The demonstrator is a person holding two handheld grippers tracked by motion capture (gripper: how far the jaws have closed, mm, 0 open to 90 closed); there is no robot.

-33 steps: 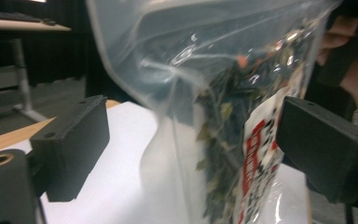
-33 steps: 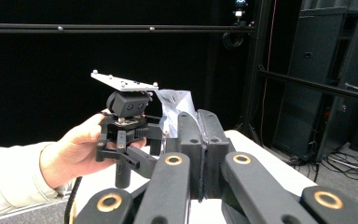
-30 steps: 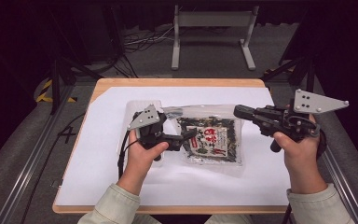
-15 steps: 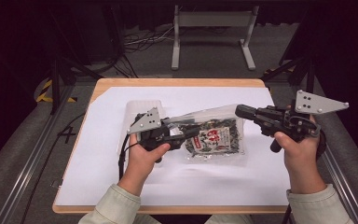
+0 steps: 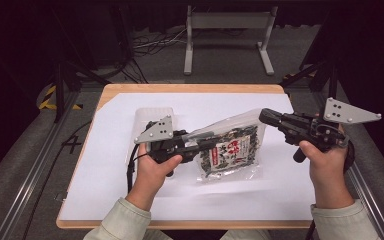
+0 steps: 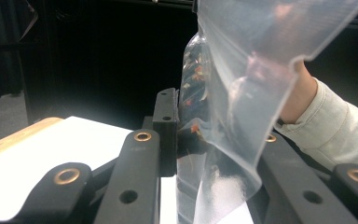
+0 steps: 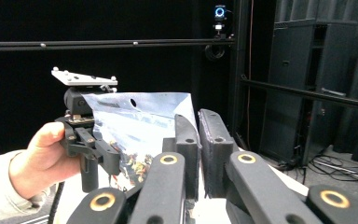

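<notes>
A clear zip bag (image 5: 230,147) with dark dried contents and a red label hangs tilted above the white sheet. My left gripper (image 5: 205,145) is shut on its left side; in the left gripper view the bag (image 6: 233,93) stands between the jaws of that gripper (image 6: 214,126). My right gripper (image 5: 263,116) holds the bag's upper right corner, jaws nearly touching. In the right gripper view the bag (image 7: 135,121) stretches from that gripper (image 7: 201,126) to the left gripper (image 7: 93,140) held in a hand.
The wooden table top (image 5: 180,89) carries a white sheet (image 5: 105,165). A translucent flat plastic item (image 5: 152,116) lies just behind the left gripper. A metal stand (image 5: 227,20) and cables sit on the floor beyond the table.
The bag lay flat on the sheet one second ago; both grippers have since raised it, the left one lifting and tilting its side while the right one keeps the corner.
</notes>
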